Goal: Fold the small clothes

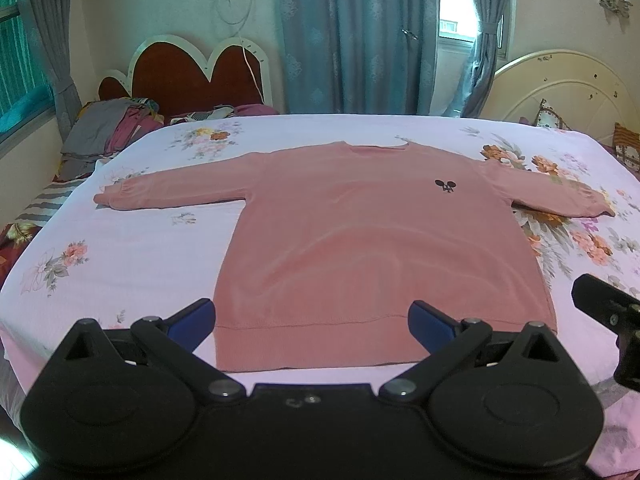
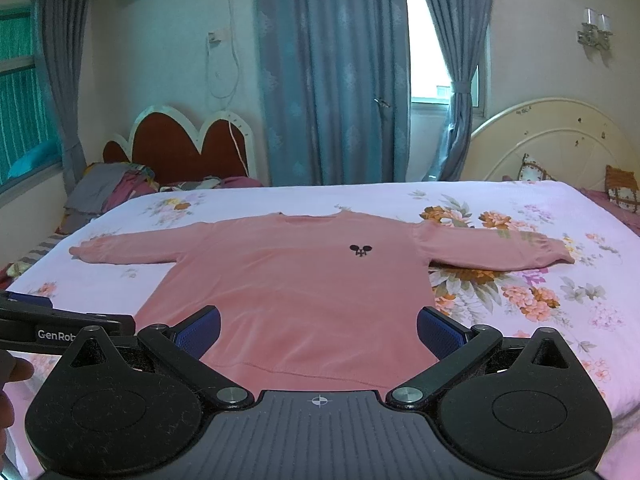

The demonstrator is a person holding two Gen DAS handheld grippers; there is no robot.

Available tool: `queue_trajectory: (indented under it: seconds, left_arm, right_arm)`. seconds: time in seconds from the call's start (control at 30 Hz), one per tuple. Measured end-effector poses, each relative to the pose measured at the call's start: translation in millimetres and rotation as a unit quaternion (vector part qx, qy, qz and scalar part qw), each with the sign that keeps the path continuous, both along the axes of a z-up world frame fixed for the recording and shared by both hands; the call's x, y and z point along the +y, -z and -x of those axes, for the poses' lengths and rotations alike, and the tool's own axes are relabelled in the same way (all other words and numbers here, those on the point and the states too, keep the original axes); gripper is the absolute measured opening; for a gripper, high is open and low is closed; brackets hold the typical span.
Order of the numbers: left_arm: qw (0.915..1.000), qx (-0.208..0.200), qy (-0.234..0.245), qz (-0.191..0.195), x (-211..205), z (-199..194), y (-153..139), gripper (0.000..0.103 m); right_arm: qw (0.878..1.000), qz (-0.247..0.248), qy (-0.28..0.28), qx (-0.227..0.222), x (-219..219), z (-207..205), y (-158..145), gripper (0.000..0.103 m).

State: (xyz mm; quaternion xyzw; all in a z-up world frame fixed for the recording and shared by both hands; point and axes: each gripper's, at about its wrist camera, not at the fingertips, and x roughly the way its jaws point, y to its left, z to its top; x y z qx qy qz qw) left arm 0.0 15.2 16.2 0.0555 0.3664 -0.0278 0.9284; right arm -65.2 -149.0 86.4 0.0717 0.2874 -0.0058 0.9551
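Observation:
A small pink sweater [image 1: 360, 240] lies flat and face up on the bed, both sleeves spread out sideways, a small black logo [image 1: 445, 186] on its chest. It also shows in the right wrist view [image 2: 296, 280]. My left gripper [image 1: 312, 320] is open and empty, hovering over the hem near the bed's front edge. My right gripper [image 2: 319, 332] is open and empty, also above the hem, a little to the right. The right gripper's body [image 1: 608, 320] shows at the right edge of the left wrist view, and the left gripper's body [image 2: 60, 326] at the left of the right wrist view.
The bed has a pale floral sheet [image 1: 120, 248]. A pile of clothes [image 1: 108, 128] lies at the far left by a red headboard [image 1: 180, 76]. A cream headboard [image 1: 560, 84] and cushions [image 1: 624, 144] stand at the far right. Curtains hang behind.

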Motion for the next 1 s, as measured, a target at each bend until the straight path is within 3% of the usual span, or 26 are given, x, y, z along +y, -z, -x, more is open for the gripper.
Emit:
queue_trajectory:
  seconds: [1.0]
  left_arm:
    - [0.9999, 0.013, -0.008, -0.003, 4, -33, 16, 0.103]
  right_arm:
    - [1.0, 0.004, 0.013, 0.009, -2, -32, 16, 0.103]
